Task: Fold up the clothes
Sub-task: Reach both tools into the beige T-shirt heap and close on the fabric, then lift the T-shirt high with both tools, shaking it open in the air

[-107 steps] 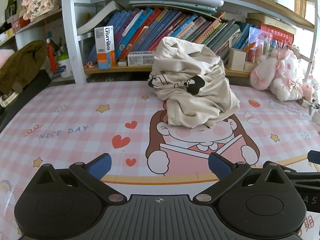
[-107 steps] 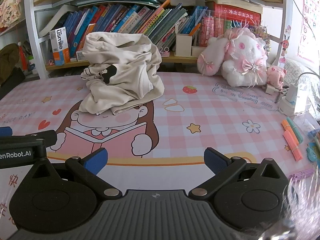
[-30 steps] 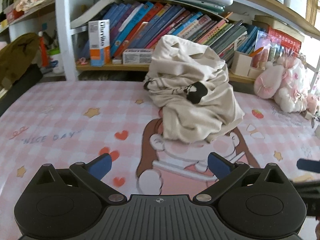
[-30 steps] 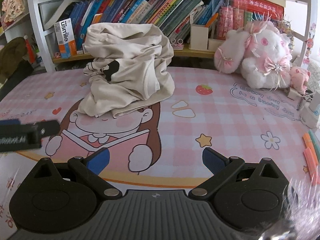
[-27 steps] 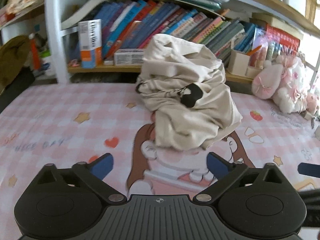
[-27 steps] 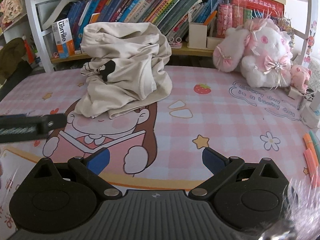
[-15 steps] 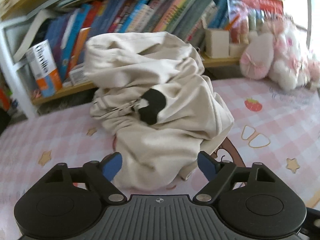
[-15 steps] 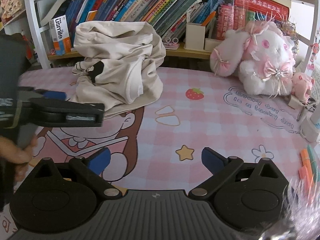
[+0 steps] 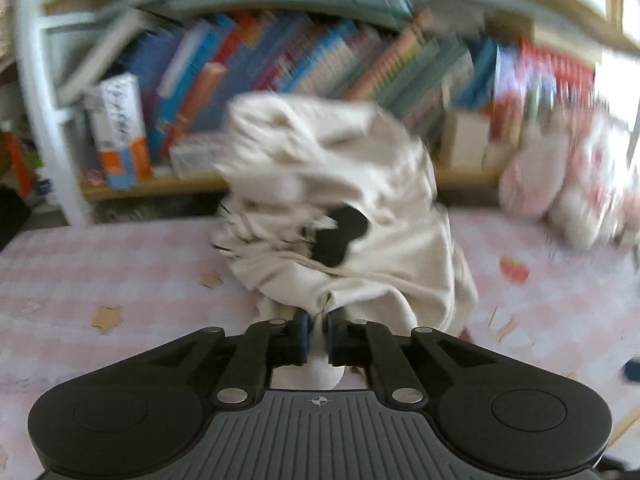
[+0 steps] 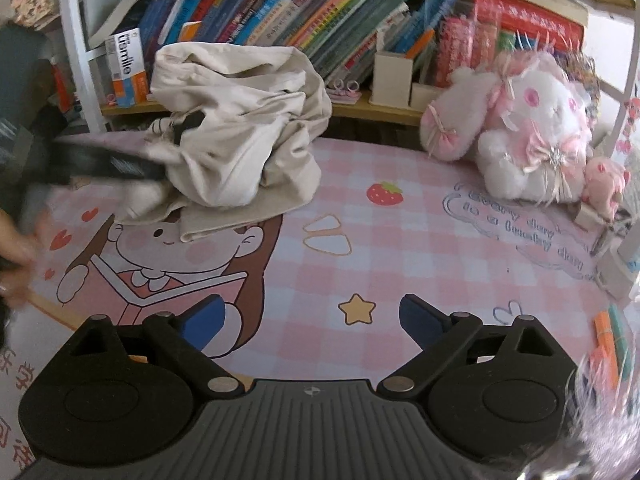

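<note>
The left gripper (image 9: 318, 334) has its blue pads (image 9: 305, 330) closing on a pinch of cream cloth, a fold of which shows squeezed between the jaws at the near bottom edge of the garment (image 9: 344, 216). The rest of that garment rises straight ahead of the fingers as a crumpled heap, with a dark printed patch near its middle; it has no clear long axis yet, being bunched rather than spread. It sits on the pink checked mat (image 9: 100, 280) toward the back, just in front of the bookshelf (image 9: 320, 64).

The right gripper (image 10: 312, 318) has its jaws wide, easing slightly inward, with nothing between them but mat (image 10: 400, 240). From it the garment (image 10: 240, 136) lies ahead and off to the left, well apart from its fingertips, with the left gripper (image 10: 160, 172) reaching in at the heap's left side. A plush toy (image 10: 532, 132) sits to the right.

So the left hand is the one at the cloth. The next move probably calls for drawing that held edge out to open the heap, while the right hand has to travel forward and leftward to find a second edge.
</note>
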Available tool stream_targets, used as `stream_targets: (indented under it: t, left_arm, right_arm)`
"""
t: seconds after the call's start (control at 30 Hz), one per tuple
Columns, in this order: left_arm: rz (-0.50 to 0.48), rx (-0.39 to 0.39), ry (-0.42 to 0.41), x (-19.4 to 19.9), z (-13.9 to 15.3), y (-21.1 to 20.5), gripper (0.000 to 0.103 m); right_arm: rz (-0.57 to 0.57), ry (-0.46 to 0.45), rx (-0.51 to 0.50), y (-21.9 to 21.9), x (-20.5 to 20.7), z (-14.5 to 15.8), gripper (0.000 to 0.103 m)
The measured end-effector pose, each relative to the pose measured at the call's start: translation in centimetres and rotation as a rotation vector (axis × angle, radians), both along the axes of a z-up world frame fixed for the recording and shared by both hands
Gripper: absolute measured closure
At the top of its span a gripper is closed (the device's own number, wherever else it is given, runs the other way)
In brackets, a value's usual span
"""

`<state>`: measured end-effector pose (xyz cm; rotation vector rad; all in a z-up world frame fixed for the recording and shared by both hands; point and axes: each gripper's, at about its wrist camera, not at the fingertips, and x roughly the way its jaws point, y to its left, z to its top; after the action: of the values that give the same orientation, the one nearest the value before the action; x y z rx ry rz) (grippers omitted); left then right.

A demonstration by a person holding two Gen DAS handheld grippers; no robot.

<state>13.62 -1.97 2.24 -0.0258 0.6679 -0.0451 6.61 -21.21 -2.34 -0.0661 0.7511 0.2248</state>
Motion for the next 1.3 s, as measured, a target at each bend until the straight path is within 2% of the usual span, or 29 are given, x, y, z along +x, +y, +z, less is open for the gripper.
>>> stream_targets:
  t: [0.13,0.3,0.43,0.67,0.77,0.87,1.0,1.07,1.2,1.23,1.3]
  left_arm:
    - [0.033,-0.087,-0.058,-4.4,3.8,3.0,0.097]
    - [0.041,-0.102,-0.129,-11.4,8.1,5.7,0.097]
    - [0.115,-0.13,-0.165,-15.3,10.8,8.9,0.097]
    - [0.235,-0.158,-0.196,-19.5,10.9,13.2,0.097]
    - [0.258,-0.152,-0.196,-20.4,10.6,14.3,0.097]
    - [0.278,-0.158,-0.194,-21.3,10.4,15.5,0.097]
    - [0.302,-0.172,-0.205,-22.6,10.6,17.2,0.097]
    - [0.308,-0.183,-0.224,-23.1,11.1,17.9,0.097]
    - [0.283,-0.186,-0.291,-23.6,13.0,18.7,0.097]
    - [0.274,-0.19,-0.312,-23.7,13.6,18.8,0.097]
    - [0.264,-0.205,-0.362,-23.9,14.9,19.0,0.098]
  right_arm:
    - [0.05,-0.02,-0.028,0.9,-0.6,0.2,0.008]
    - [0.167,-0.073,-0.106,3.4,-1.8,0.5,0.008]
    - [0.294,-0.131,-0.183,5.9,-2.9,0.9,0.008]
    - [0.566,-0.253,-0.326,11.8,-4.5,1.0,0.008]
    - [0.644,-0.304,-0.407,14.5,-5.2,0.2,0.01]
    - [0.66,-0.351,-0.474,16.8,-5.0,-0.6,0.015]
    - [0.648,-0.362,-0.394,18.6,-3.8,-0.1,0.015]
    - [0.635,-0.364,-0.364,19.4,-3.7,0.5,0.019]
    - [0.638,-0.405,-0.162,20.3,-5.1,3.3,0.022]
    - [0.643,-0.42,-0.143,20.8,-5.5,3.7,0.022]
    - [0.607,-0.413,-0.183,22.3,-5.2,3.4,0.024]
